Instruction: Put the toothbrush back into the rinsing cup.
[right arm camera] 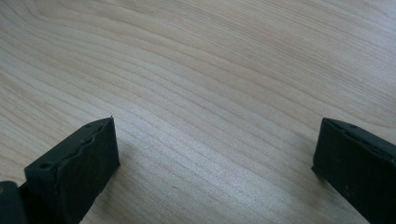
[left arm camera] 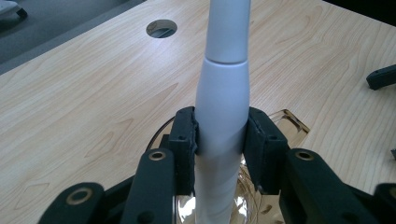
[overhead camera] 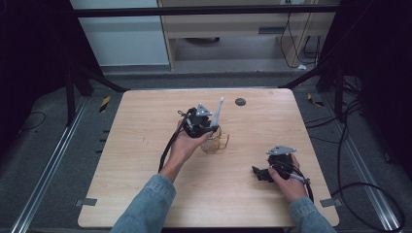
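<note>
My left gripper (left arm camera: 219, 144) pinches a white handle (left arm camera: 222, 107) — smooth, matte plastic, round in section, swelling to a collar and then narrowing into a slimmer stem with a fine seam between the two parts. The ribbed black pads (left arm camera: 186, 140) press flat against its sides. Its lower end goes down into a clear amber-tinted glass (left arm camera: 292, 122), whose rim and squared handle show behind the jaws, glossy and catching light. From the high view the handle (overhead camera: 217, 112) stands tilted, its thin tip pointing away from me, over the glass (overhead camera: 215, 140) near the middle of the table (overhead camera: 145, 194). The tabletop is pale wood-grain laminate with rounded corners, and a round dark hole (overhead camera: 240, 101) sits near its far edge. My right gripper (right arm camera: 215, 154) rests low over bare wood toward the near right corner, jaws spread wide with nothing between them — their inner faces are dull black, slightly scalloped along the edge. In the high view my right hand (overhead camera: 289, 182) wraps its body, grey plate on top. Both sleeves are blue denim.
</note>
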`<state>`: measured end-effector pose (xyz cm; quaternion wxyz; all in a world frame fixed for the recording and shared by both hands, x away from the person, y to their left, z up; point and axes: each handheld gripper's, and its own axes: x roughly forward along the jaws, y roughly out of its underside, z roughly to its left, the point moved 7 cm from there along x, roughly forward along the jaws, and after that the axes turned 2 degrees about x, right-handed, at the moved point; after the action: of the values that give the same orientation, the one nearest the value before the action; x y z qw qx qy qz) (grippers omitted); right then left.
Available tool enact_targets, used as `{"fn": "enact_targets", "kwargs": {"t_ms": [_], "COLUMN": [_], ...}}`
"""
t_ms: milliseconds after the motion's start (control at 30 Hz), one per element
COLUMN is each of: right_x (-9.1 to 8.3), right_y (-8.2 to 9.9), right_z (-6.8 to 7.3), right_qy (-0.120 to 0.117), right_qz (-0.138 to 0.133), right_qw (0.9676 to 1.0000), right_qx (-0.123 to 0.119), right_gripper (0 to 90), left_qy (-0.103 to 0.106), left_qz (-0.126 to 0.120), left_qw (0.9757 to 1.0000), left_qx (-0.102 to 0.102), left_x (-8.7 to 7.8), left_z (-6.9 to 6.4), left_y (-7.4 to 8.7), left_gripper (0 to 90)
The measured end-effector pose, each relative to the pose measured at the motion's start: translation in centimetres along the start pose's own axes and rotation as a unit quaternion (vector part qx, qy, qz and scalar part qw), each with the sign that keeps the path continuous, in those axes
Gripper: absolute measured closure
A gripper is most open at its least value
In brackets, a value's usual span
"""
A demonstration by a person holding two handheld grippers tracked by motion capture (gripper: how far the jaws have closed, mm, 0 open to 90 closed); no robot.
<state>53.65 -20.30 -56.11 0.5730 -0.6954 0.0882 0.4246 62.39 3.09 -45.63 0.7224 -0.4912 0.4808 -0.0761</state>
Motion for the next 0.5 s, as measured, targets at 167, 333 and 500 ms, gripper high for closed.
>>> {"fn": "enact_targets", "kwargs": {"t_ms": [167,333,500], "right_x": [0.01,0.0,0.01], "right_y": [-0.01,-0.01,0.0], "right_z": [-0.01,-0.01,0.01], "right_qy": [0.0,0.0,0.0], "right_qz": [-0.001,0.0,0.0], "right_qw": [1.0,1.0,1.0], "right_qx": [-0.001,-0.001,0.0], "right_gripper": [0.3,0.3,0.3], "left_qy": [-0.001,-0.001,0.0], "left_qz": [-0.001,0.0,-0.001], "left_qw": [1.0,1.0,1.0], "left_qx": [0.0,-0.002,-0.001], "left_x": [0.06,0.15,0.23], "left_z": [-0.01,-0.03,-0.14], "left_y": [-0.02,-0.08,-0.12], "left_gripper": [65.8,65.8,65.6]}}
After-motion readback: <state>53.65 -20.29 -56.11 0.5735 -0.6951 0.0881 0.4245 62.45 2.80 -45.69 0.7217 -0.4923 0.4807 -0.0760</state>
